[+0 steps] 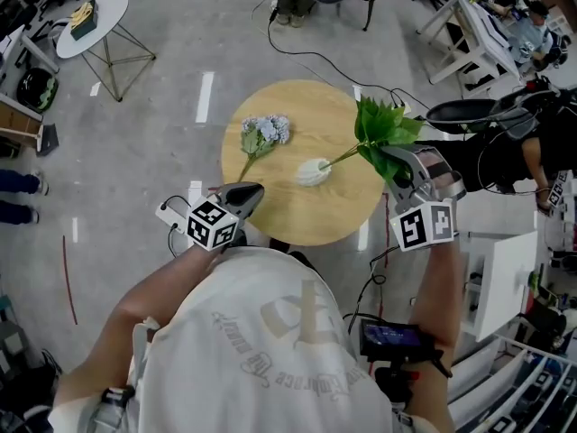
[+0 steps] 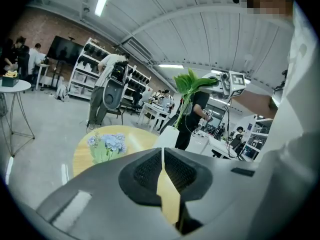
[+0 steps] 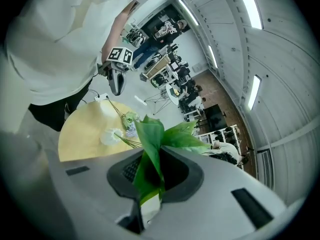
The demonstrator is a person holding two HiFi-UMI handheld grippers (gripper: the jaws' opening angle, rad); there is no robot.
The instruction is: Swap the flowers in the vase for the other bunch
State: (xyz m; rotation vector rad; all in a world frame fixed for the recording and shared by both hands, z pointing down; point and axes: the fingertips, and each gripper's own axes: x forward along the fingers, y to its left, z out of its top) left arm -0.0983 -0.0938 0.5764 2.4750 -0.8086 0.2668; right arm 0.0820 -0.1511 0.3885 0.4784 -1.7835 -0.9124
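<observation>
On the round wooden table (image 1: 279, 215) stands a white vase (image 1: 313, 171). A thin stem slants from it up to the right into a bunch of green leaves (image 1: 386, 132). My right gripper (image 1: 403, 166) is shut on those leaves; in the right gripper view a leaf (image 3: 148, 154) is pinched between the pads, with the vase (image 3: 108, 136) beyond. The blue flower bunch (image 1: 264, 134) lies flat on the table, left of the vase. My left gripper (image 1: 240, 198) hovers at the table's near left edge, shut and empty (image 2: 162, 156), pointing toward the blue flowers (image 2: 107, 145).
A small white side table (image 1: 95, 14) stands far left on the grey floor. Black cables (image 1: 297, 52) run behind the round table. White furniture (image 1: 501, 282) and a black stand (image 1: 469, 112) crowd the right side. People stand among shelves in the background.
</observation>
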